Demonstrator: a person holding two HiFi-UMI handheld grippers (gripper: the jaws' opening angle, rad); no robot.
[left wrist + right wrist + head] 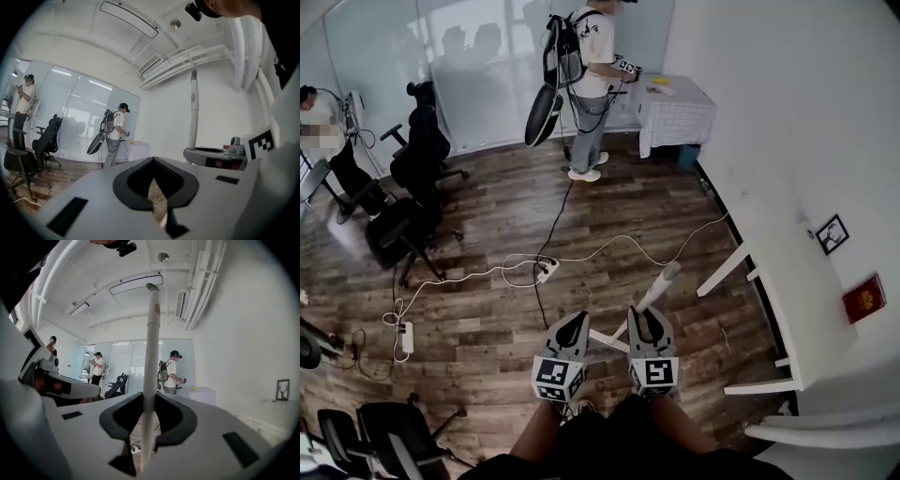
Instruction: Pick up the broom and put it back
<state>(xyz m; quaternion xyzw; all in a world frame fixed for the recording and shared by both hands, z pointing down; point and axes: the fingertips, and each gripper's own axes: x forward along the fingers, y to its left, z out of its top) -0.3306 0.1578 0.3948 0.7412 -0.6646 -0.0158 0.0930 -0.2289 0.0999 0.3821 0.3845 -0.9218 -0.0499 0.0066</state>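
The broom's white handle (pixel 659 286) rises slanted over the wood floor in the head view, its top end toward the white table. My right gripper (pixel 639 314) is shut on the broom handle (pixel 151 357), which stands upright between the two dark pads (pixel 174 416) in the right gripper view. My left gripper (pixel 578 319) hangs just left of it with nothing in it. Its jaws (pixel 152 160) meet at the tips, with only a thin slit of floor showing behind them. The left gripper view shows the handle (pixel 193 108) to its right, above the right gripper's body.
A white table (pixel 797 281) with a red booklet (pixel 863 299) runs along the right wall. A power strip (pixel 547 271) and cables lie on the floor ahead. Black office chairs (pixel 417 178) stand at left. A person (pixel 591 84) stands at the back by a cloth-covered table (pixel 677 114).
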